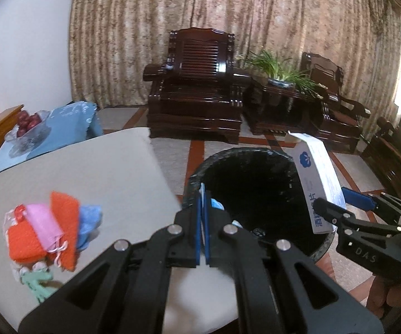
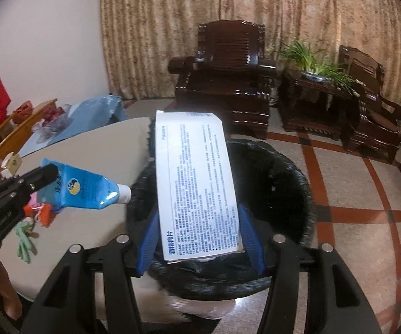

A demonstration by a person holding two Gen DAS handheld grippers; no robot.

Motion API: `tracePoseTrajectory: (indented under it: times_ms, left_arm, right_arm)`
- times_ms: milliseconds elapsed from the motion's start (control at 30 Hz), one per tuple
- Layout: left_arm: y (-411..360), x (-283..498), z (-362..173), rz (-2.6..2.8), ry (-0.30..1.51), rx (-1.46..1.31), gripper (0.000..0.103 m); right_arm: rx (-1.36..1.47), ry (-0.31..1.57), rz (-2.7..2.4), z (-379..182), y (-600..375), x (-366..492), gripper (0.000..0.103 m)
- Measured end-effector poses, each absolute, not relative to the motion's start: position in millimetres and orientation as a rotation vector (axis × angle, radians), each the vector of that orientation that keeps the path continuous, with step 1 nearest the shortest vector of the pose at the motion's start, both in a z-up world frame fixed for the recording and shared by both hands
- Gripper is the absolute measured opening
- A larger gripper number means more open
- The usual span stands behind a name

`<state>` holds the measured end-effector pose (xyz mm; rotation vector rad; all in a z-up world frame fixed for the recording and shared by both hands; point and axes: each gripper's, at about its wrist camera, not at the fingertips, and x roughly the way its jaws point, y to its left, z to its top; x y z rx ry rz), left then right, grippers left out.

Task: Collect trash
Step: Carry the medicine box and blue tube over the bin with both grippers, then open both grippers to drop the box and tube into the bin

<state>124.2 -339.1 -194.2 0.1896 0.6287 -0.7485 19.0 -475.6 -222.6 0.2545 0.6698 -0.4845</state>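
White box (image 2: 197, 186) clamped between right tongs (image 2: 200, 239), above bin (image 2: 284, 172).

A trash bin (image 2: 284, 194) stands on the floor just beside the right edge of a table (image 1: 103, 172). Over the bin's mouth, the right gripper (image 2: 200, 239) holds a box (image 2: 197, 192) upright between its fingers, while the left gripper (image 1: 203, 208) holds a tube (image 2: 89, 189) at the bin's left rim, its cap end pointing over the bin. To the left, on the table, lies a pile of small pouches (image 1: 47, 228), with a glove (image 1: 37, 281) at its near side. Behind the table is a lower surface with a fruit bowl (image 1: 28, 128). Across the floor behind the bin stands an armchair (image 1: 197, 89) before the curtain (image 1: 228, 5); right of it a side table (image 1: 281, 105) bears a potted plant (image 1: 278, 66), then a second armchair (image 1: 334, 97).
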Motion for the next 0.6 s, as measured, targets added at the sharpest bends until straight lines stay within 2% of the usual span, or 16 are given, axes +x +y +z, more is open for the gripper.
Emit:
tracePoseTrajectory:
  times_ms: [300,600]
  left_arm:
    - [-404.2,123.6,-213.6,-0.808,0.656,0.246,0.001]
    - [-445.5,147.7,-261.0,-0.779,0.763,0.276,0.001]
  right_arm:
    - [0.289,0.75,-0.513,-256.0,-524.8,27.7,0.054]
    - [0.322,0.827,-0.516,-295.8,-561.8,50.3,0.054]
